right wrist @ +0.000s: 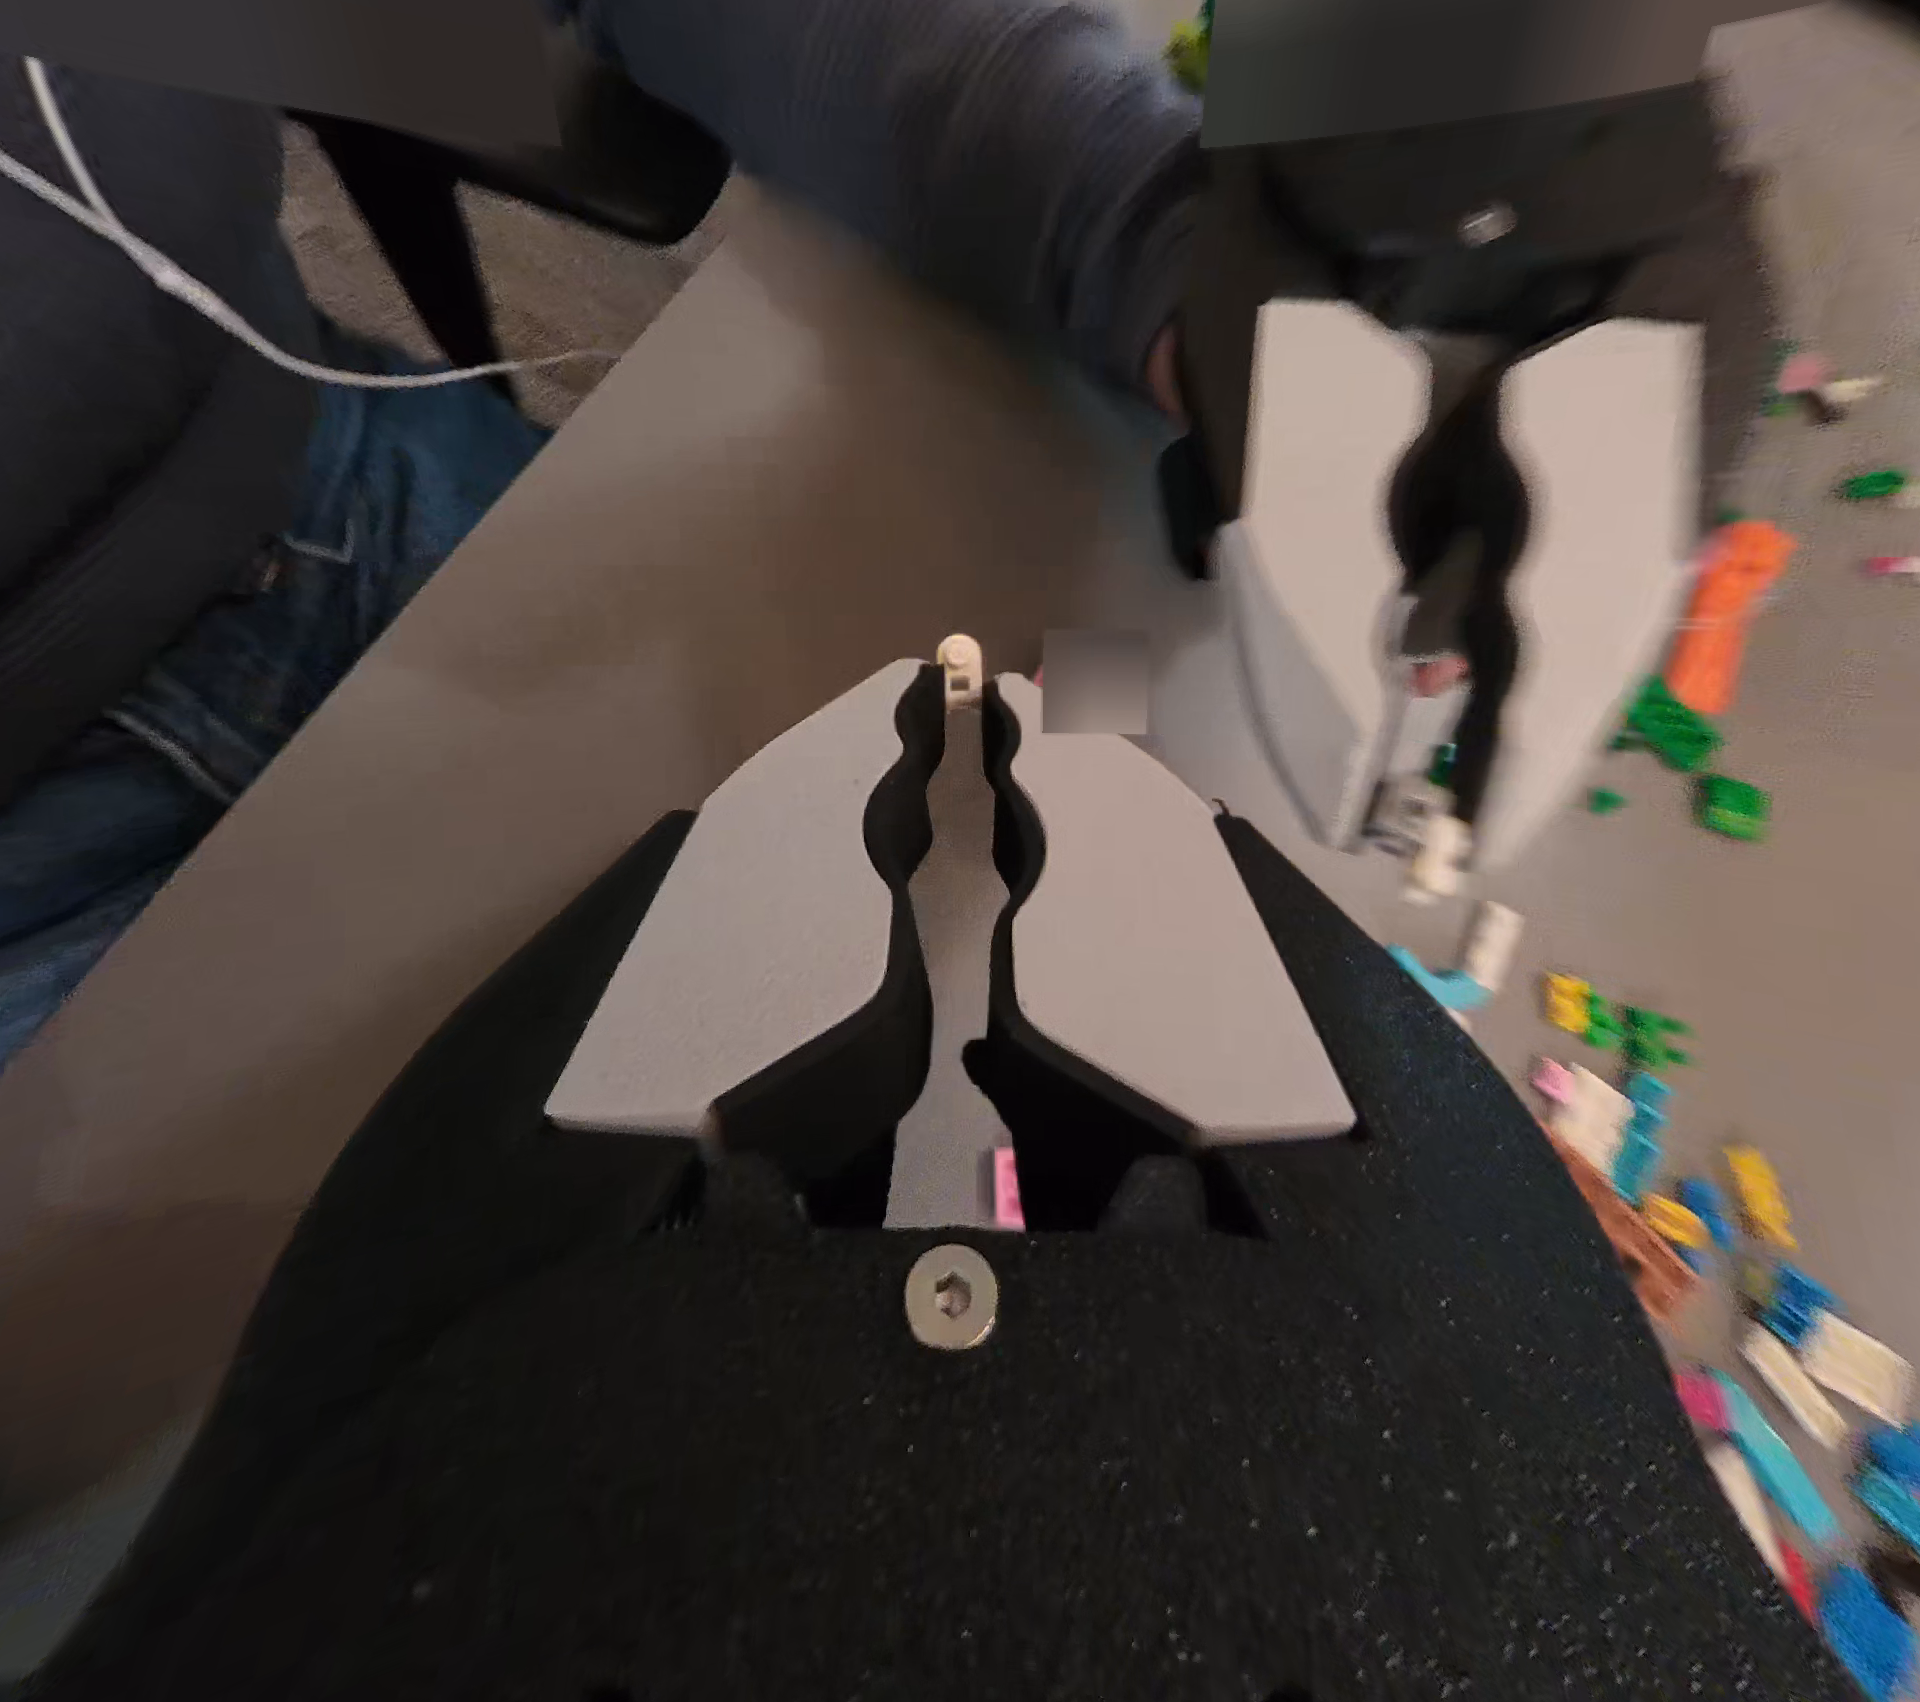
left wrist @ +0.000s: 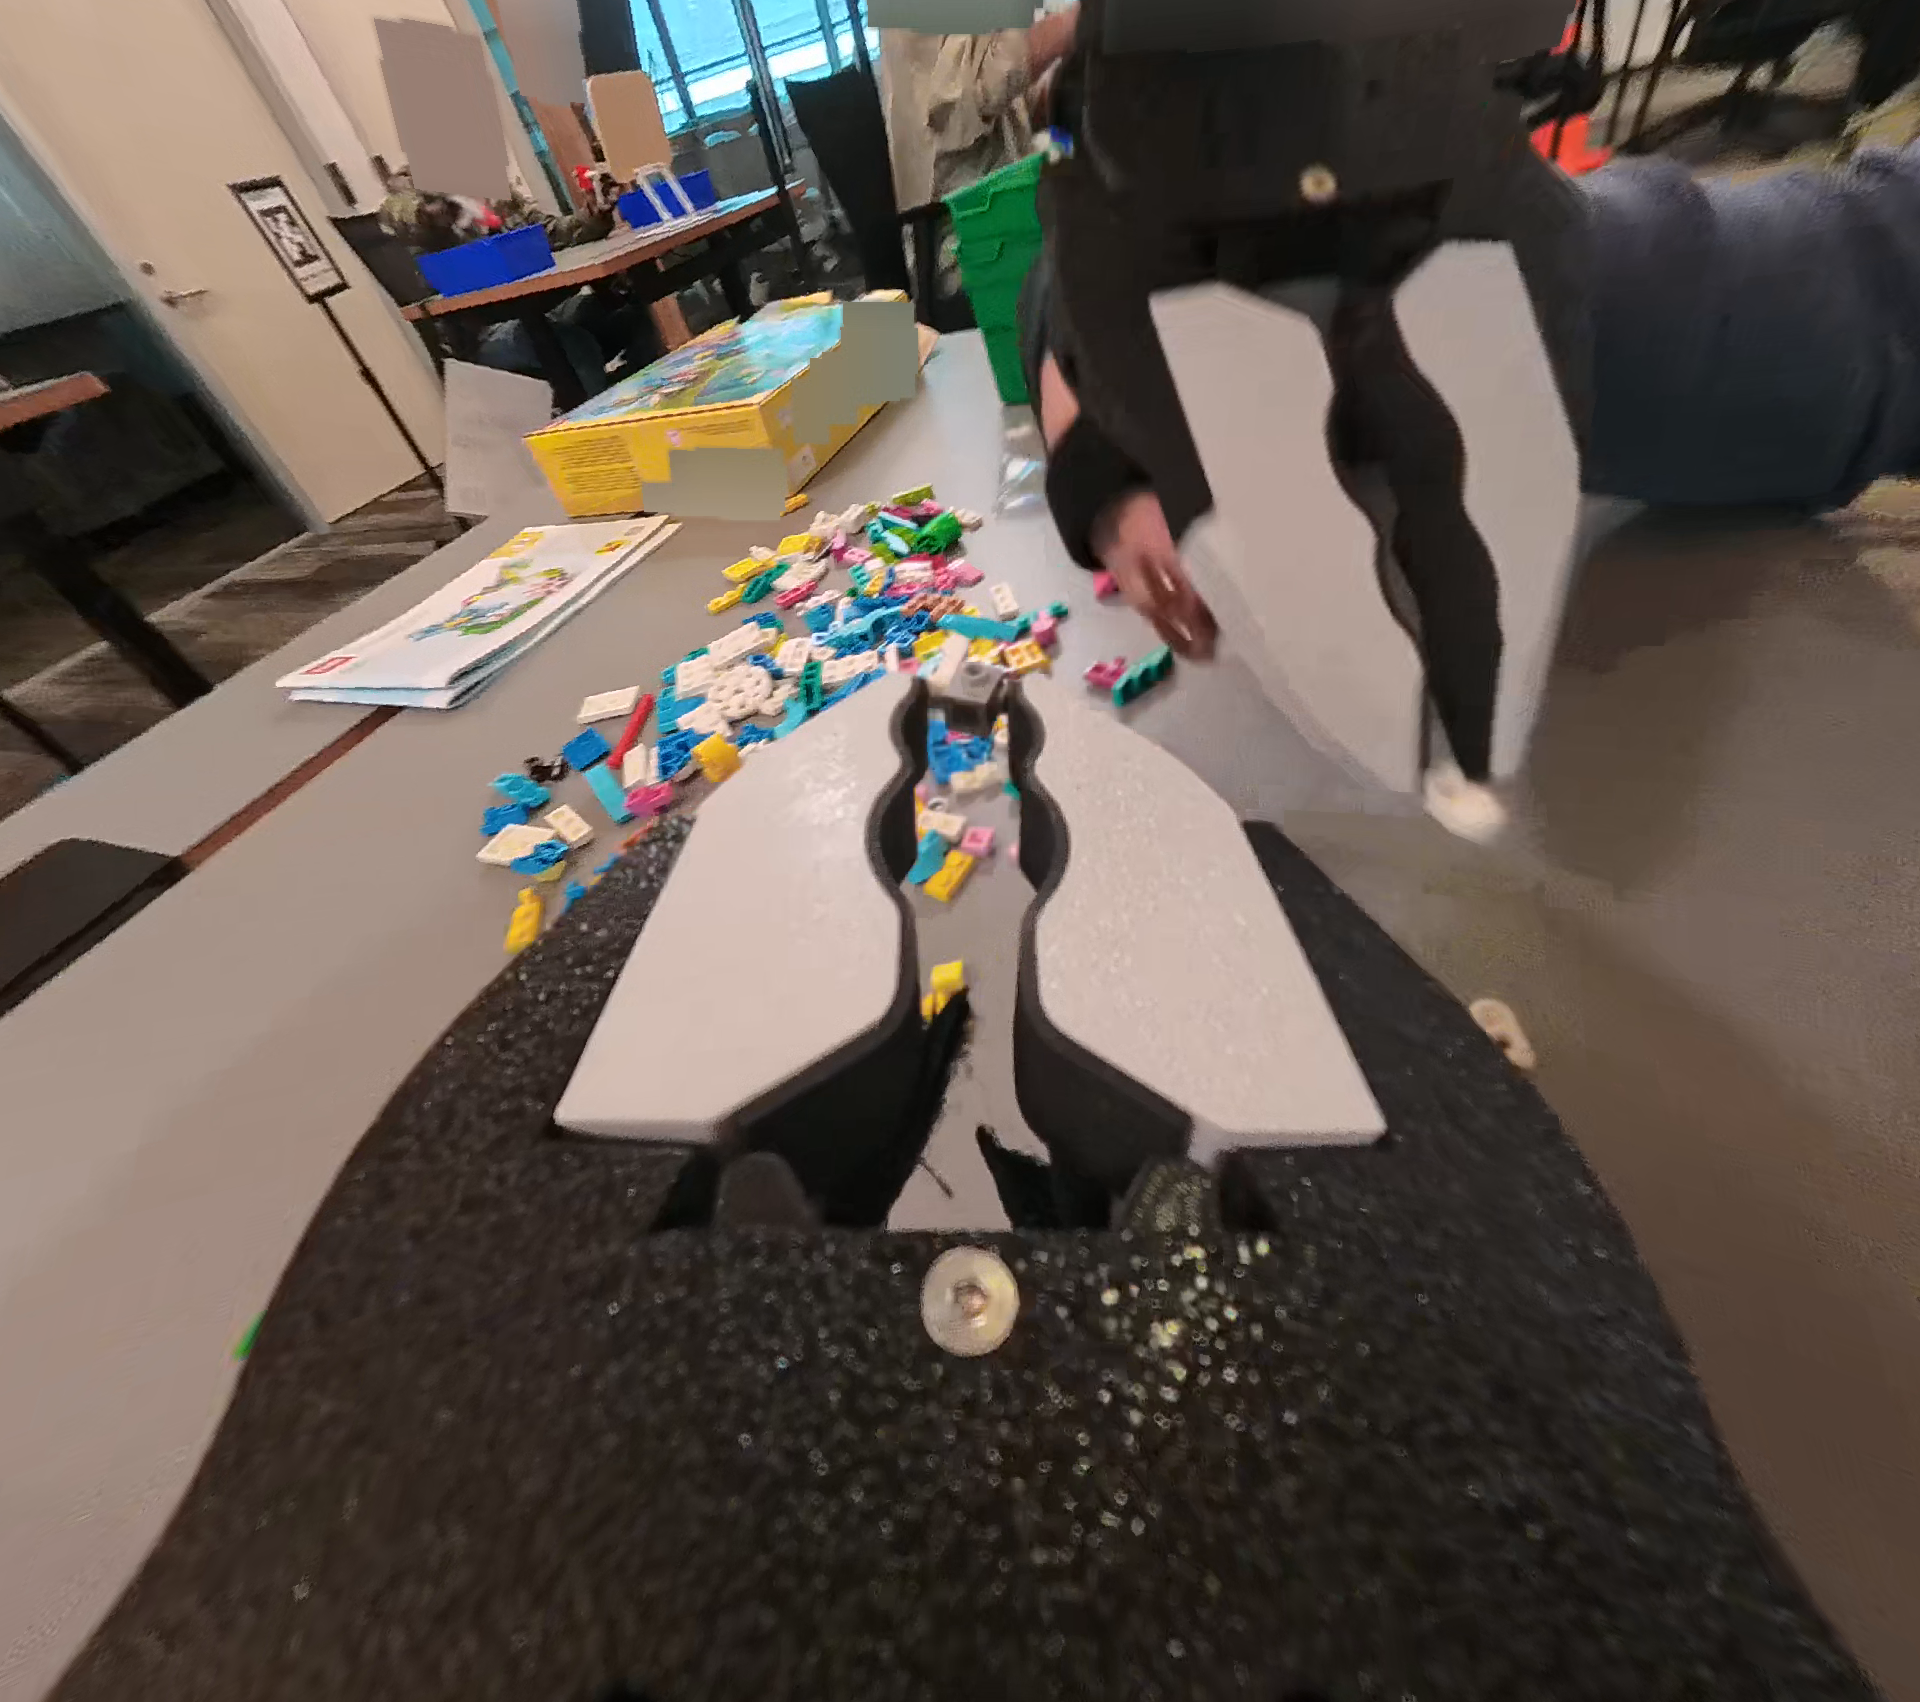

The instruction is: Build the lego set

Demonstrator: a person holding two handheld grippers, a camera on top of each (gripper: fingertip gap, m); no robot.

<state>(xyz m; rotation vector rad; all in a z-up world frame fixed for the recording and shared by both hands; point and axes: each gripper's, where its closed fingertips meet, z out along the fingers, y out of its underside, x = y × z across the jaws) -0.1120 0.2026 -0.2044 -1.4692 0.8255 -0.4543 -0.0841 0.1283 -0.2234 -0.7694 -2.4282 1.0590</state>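
Observation:
My left gripper (left wrist: 968,709) is shut on a small grey brick (left wrist: 974,688) at its fingertips, held above a pile of loose coloured Lego pieces (left wrist: 831,665) on the grey table (left wrist: 312,977). My right gripper (right wrist: 961,678) is shut on a small white piece (right wrist: 958,663) over the bare table edge. In the left wrist view the right gripper (left wrist: 1460,769) points downward at the right with the white piece (left wrist: 1465,805) at its tip. In the right wrist view the left gripper (right wrist: 1449,821) hangs blurred to the right.
An instruction booklet (left wrist: 478,613) and a yellow set box (left wrist: 717,416) lie behind the pile, with a green bin (left wrist: 997,281) beyond. Another person's hand (left wrist: 1153,582) rests among the pieces. Orange (right wrist: 1730,613) and green pieces (right wrist: 1673,727) lie to the right. Across from one pair of fingers to the other is roughly 8 cm.

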